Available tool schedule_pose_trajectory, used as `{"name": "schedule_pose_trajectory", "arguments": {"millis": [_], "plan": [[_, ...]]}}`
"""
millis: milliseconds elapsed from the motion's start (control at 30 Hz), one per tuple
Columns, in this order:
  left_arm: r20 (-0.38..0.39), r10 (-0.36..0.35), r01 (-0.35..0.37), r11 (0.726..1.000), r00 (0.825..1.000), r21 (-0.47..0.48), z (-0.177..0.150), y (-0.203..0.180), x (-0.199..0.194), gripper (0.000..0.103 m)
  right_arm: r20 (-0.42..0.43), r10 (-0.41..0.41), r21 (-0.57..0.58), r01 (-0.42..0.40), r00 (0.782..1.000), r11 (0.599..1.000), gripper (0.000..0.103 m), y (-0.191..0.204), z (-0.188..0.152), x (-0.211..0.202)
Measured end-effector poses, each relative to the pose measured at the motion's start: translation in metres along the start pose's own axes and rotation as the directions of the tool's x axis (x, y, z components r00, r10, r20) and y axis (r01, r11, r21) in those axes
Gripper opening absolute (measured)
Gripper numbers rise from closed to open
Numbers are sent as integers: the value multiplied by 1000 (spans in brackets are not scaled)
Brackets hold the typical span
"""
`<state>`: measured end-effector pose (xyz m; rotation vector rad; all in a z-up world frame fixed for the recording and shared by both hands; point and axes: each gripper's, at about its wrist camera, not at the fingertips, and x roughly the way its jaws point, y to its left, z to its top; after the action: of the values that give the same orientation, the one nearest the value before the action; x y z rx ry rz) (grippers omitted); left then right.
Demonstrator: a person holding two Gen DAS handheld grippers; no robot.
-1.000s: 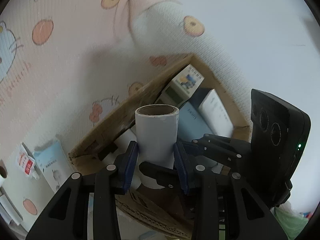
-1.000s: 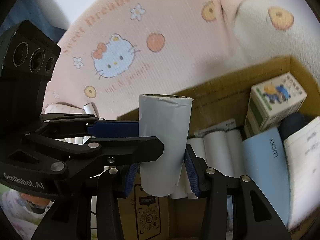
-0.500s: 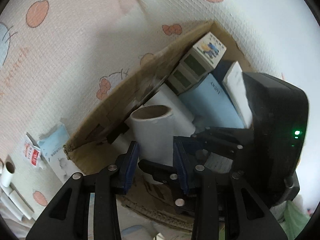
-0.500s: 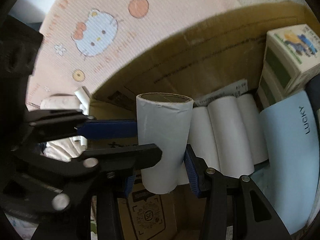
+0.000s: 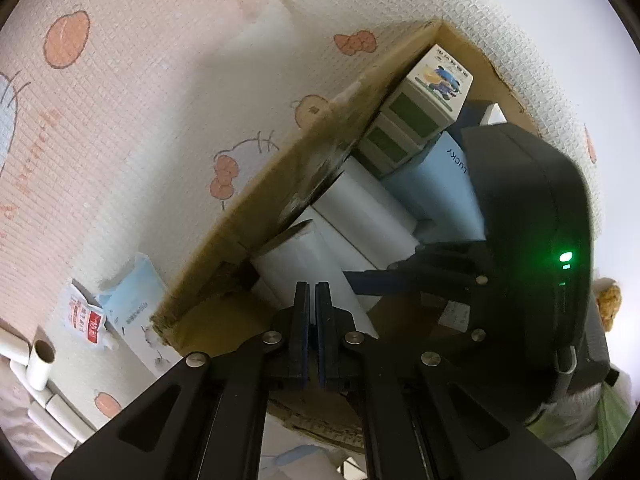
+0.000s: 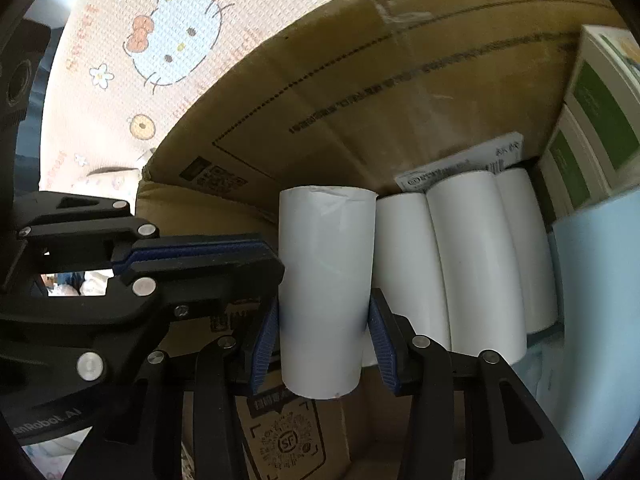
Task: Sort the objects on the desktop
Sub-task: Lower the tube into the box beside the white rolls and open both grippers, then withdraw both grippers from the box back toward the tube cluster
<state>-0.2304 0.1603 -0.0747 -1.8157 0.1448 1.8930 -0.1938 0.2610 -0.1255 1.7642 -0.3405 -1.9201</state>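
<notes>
A white paper roll [image 6: 324,292] stands upright between the blue pads of my right gripper [image 6: 324,344], which is shut on it low inside the cardboard box [image 6: 360,100]. My left gripper [image 6: 274,262] is beside the roll on its left, its jaws closing pad to pad with nothing between them. In the left wrist view the left gripper [image 5: 312,308] points down at that same roll [image 5: 304,264]. One of the right gripper's fingers [image 5: 400,282] reaches in from the right.
Several white rolls [image 6: 472,260] lie side by side in the box, next to a green and white carton [image 6: 600,100] and a light blue pack [image 6: 592,300]. Outside the box wall [image 5: 280,184], a blue pack [image 5: 132,304], a red sachet [image 5: 86,316] and more rolls [image 5: 40,364] lie on the patterned cloth [image 6: 176,40].
Both grippers held the same roll before. My left gripper has let go of it and its jaws have come together. Both hands have sunk toward the box with the roll.
</notes>
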Motion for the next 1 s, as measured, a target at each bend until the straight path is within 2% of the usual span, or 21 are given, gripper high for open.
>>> {"name": "schedule_pose_trajectory", "arguments": {"millis": [67,233,633,733,800,900,1000], "plan": [[4,-40,40,999,999,-12,0,6,-3,3,-35,-21,-17,21,999,1000,42,1,3,6],[2,-36,36,999,999,-6,0,12,-7,3,-111,-23,0,23,994,1000,42,-1,10,23],[4,8,-8,999,1000,38,-9,1,-10,4,-71,-30,11,31,997,999,42,3,4,8],[68,67,-71,995,995,62,-15,-5,-18,4,-22,-69,6,69,997,998,39,6,-4,-6],[141,81,-91,993,987,69,-21,-9,-27,4,67,-122,-24,124,990,992,33,14,-10,-23],[243,43,-60,996,969,66,-31,-11,-40,4,159,-180,-26,186,971,982,33,23,-15,-43],[356,-14,-15,997,934,78,-40,-13,-54,4,232,-224,-12,233,947,972,34,31,-23,-58]]}}
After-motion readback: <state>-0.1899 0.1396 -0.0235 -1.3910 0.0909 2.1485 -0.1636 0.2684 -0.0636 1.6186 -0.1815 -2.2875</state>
